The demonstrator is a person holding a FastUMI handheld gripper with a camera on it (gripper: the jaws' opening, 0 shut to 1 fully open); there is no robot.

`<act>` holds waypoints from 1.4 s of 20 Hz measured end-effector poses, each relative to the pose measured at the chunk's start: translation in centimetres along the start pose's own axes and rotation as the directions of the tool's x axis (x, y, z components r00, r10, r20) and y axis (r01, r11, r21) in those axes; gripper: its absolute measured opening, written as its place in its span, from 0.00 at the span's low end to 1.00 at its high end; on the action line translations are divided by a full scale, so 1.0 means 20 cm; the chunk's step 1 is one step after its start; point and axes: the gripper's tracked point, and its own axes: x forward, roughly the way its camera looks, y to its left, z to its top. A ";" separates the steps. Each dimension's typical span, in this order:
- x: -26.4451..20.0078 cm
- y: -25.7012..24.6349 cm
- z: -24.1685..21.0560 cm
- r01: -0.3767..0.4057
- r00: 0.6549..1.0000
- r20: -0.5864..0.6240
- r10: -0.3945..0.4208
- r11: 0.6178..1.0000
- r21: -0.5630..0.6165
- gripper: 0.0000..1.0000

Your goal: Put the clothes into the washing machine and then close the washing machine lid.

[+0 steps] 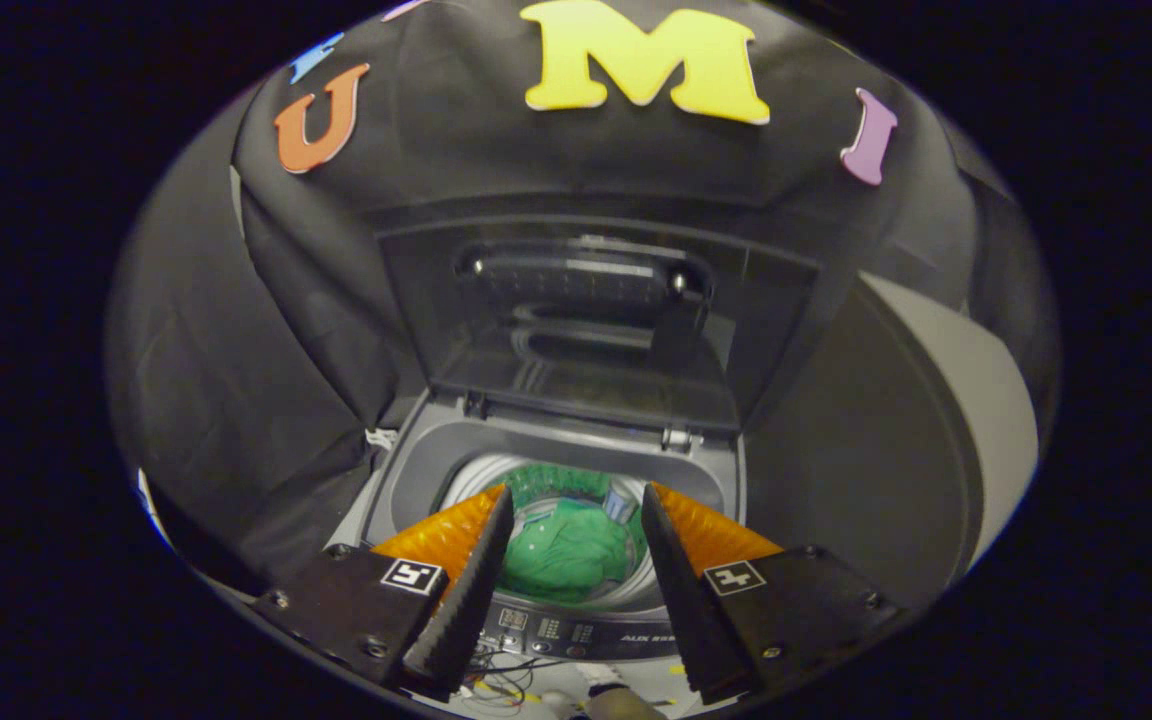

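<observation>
Since the green garment [564,552] is already seen down in the drum of the washing machine [406,470], between and beyond the wide, empty jaws of the gripper [576,520], the upright lid [586,330], hinged straight ahead above them, is judged the next target.

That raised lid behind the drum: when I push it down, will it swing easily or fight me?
The lid stands upright on rear hinges, so it probably pivots forward freely. It looks like rigid panel, likely to drop fast once past vertical. The gripper is open above the green clothes.
</observation>
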 end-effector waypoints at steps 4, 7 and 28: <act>-0.16 0.02 0.24 0.003 0.991 0.134 0.002 0.999 -0.040 0.81; -0.28 0.03 0.40 0.004 0.976 0.219 0.007 0.999 -0.046 0.81; -0.09 0.04 1.19 0.067 0.933 0.350 -0.086 0.996 0.066 1.00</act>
